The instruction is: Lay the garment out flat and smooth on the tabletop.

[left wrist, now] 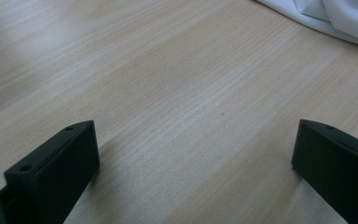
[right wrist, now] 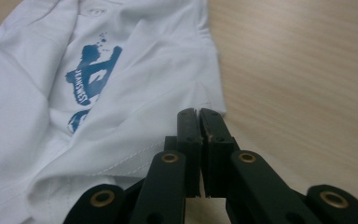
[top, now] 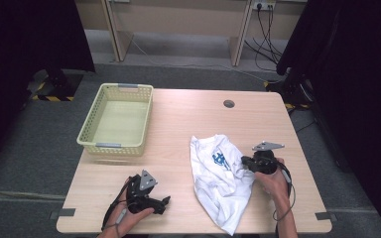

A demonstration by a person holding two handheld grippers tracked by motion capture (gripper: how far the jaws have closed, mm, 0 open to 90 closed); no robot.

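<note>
Right gripper view shows the right hand-held gripper (right wrist: 199, 114) closed at the white T-shirt's (right wrist: 135, 93) hem, seemingly catching no cloth, so reopen and bite deeper, left hand-held gripper (left wrist: 196, 154) waiting wide.

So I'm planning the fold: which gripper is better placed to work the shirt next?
Right. The right gripper sits shut at the shirt's edge; whether it pinches cloth is unclear. The left gripper rests open on bare table, apart from the shirt.
</note>
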